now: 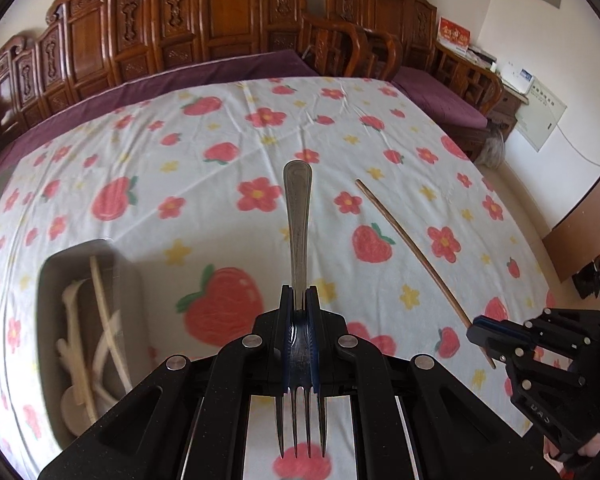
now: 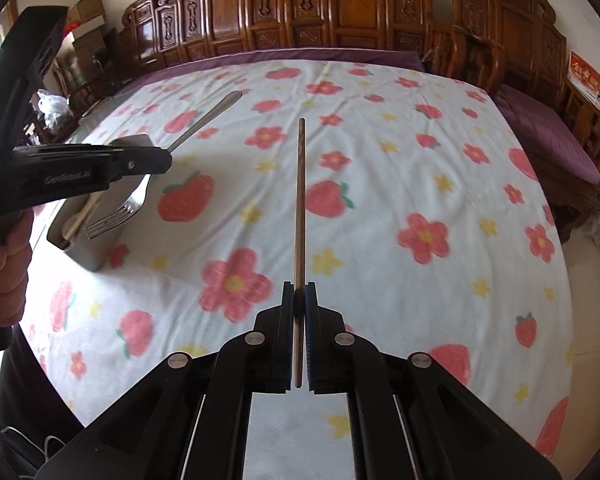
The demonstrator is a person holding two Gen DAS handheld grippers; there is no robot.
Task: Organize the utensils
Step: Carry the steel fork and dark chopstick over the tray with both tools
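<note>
From the left wrist view, the left gripper (image 1: 300,312) is clamped on a metal fork (image 1: 298,216) at its neck, tines pointing back toward the camera and the handle reaching out toward the far side. Gripping near the tines probably keeps the long handle free to go into the container first. The fork hangs above the table's strawberry-print cloth (image 1: 220,128), not touching it. At the near left sits a grey utensil box (image 1: 52,280), blurred, already holding several pale utensils, so it looks like the collecting place. To the right, the right gripper (image 1: 480,330) holds a slim brown chopstick (image 1: 412,248) by its near end.

From the right wrist view, the right gripper (image 2: 300,300) is closed on the chopstick (image 2: 300,208), which runs straight away from the camera, lifted clear of the cloth (image 2: 420,140). The grip sits low on the stick, leaving most of its length free. On the left, the left gripper (image 2: 168,162) carries the fork (image 2: 204,120) over the utensil box (image 2: 96,256), its tines hanging above the opening. A hand (image 2: 6,264) grips that tool's handle at the left edge.
</note>
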